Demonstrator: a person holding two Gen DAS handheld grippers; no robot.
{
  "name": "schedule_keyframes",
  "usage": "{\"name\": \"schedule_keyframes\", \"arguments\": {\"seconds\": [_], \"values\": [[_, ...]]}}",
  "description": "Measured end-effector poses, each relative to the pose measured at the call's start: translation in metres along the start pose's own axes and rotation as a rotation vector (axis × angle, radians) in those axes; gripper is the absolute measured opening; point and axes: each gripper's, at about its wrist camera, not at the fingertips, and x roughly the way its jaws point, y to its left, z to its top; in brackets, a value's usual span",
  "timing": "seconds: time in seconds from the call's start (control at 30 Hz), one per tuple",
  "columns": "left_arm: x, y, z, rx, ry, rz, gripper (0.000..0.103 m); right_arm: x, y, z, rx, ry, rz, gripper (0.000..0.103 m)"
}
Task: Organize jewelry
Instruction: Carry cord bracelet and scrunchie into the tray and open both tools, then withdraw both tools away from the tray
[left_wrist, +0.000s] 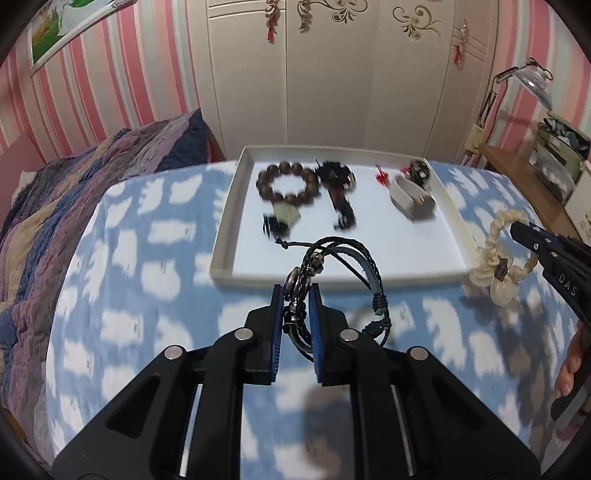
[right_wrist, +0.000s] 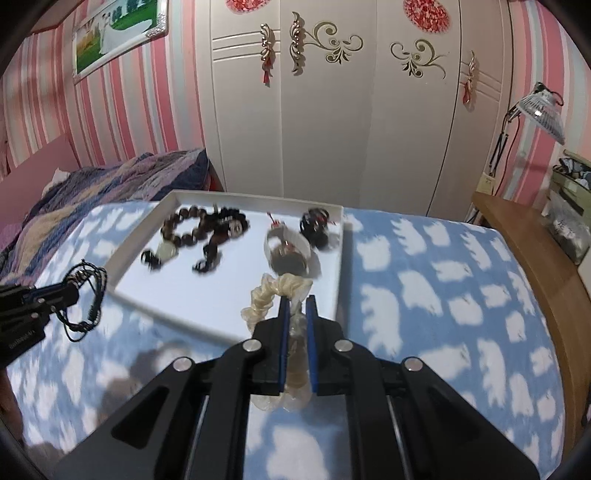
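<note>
Left wrist view: the left tongs (left_wrist: 297, 295) are clamped on a black braided cord bracelet (left_wrist: 334, 266), held just above the near rim of the white tray (left_wrist: 225, 236). The right tongs (right_wrist: 297, 306) pinch a cream shell bracelet (right_wrist: 273, 291) over the tray's near right corner. To place both well, carry each over the bare near floor of the tray, clear of the brown bead bracelet (left_wrist: 288, 184), lower until the loops rest flat, then release without dragging.

A blue bedcover (left_wrist: 147, 295) with white patches spreads beneath the left gripper (left_wrist: 295, 291). Just ahead of its fingertips lies a white tray (left_wrist: 229, 236), apparently flat.
</note>
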Motion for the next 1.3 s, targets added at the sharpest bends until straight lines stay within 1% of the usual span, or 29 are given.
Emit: {"name": "schedule_keyframes", "arguments": {"seconds": [0.07,0.2,0.37,0.5,0.57,0.67,0.83,1.0,1.1,1.2,1.23,1.27,1.3], "values": [[0.012,0.001,0.011,-0.006,0.003,-0.002,0.012,0.018,0.003,0.011,0.018,0.011,0.008,0.008],[0.043,-0.002,0.029,0.009,0.010,-0.015,0.012,0.049,0.006,0.022,0.057,0.031,0.009,0.008],[0.082,-0.002,0.036,-0.014,0.046,-0.044,0.012,0.082,0.007,0.016,0.105,0.080,0.026,0.008],[0.102,-0.003,0.038,-0.008,0.065,-0.026,0.012,0.099,0.014,0.008,0.085,0.113,0.004,0.008],[0.106,-0.003,0.036,-0.003,0.063,-0.014,0.012,0.104,0.016,0.005,0.070,0.121,-0.020,0.008],[0.112,-0.002,0.035,-0.005,0.070,-0.009,0.012,0.110,0.014,0.004,0.081,0.139,-0.027,0.008],[0.119,0.000,0.029,-0.003,0.078,0.007,0.012,0.120,0.015,0.005,0.059,0.161,-0.053,0.008],[0.125,0.001,0.026,0.003,0.094,0.018,0.012,0.131,0.014,0.007,0.056,0.196,-0.053,0.009],[0.126,0.001,0.025,0.013,0.098,0.020,0.012,0.136,0.014,0.007,0.045,0.211,-0.059,0.012],[0.126,0.000,0.026,0.017,0.103,0.017,0.013,0.136,0.012,0.009,0.050,0.232,-0.044,0.012],[0.126,-0.002,0.027,0.021,0.102,0.020,0.013,0.136,0.012,0.010,0.047,0.234,-0.046,0.015],[0.125,-0.004,0.027,0.031,0.103,0.023,0.018,0.133,0.012,0.011,0.040,0.237,-0.045,0.032],[0.122,-0.005,0.027,0.039,0.105,0.023,0.023,0.131,0.012,0.012,0.038,0.237,-0.046,0.054]]}}
